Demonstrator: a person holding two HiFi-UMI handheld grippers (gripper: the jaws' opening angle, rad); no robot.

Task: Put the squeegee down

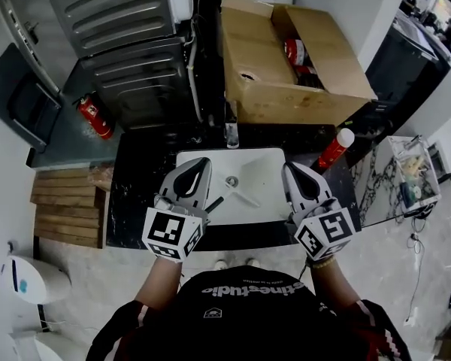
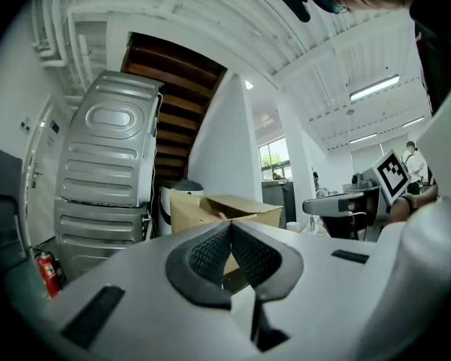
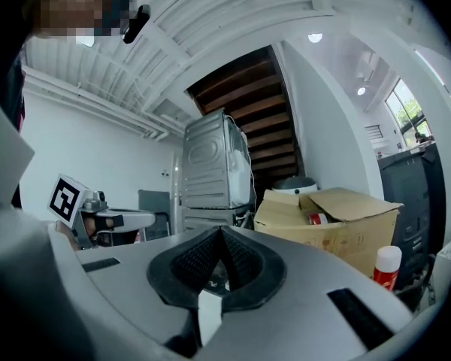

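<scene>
**Two grippers shut and empty, one squeegee in the sink**

Two grippers show in your head view, side by side above the white sink (image 1: 267, 164). Your left gripper (image 1: 201, 164) and right gripper (image 1: 292, 169) are both clenched, and each gripper view shows the tips meeting with nothing between the pads. Your hands are mostly hidden behind the marker cubes.

One squeegee (image 1: 242, 195) lies in the basin just beside the drain (image 1: 231, 180), untouched by either gripper. It is hard to read. Its dark handle end runs in behind your left gripper and is cut off there, and its pale blade nearly blends into the white basin.

One open cardboard box (image 1: 286, 96) stands behind the sink, and a flap half covers something red inside it. One red spray can (image 1: 334, 147) with a white cap stands on the black countertop (image 1: 135, 194) to the right of the sink. One red fire extinguisher (image 1: 95, 117) lies off to the left, below one grey ribbed appliance (image 1: 120, 21) whose top runs out of frame.
</scene>
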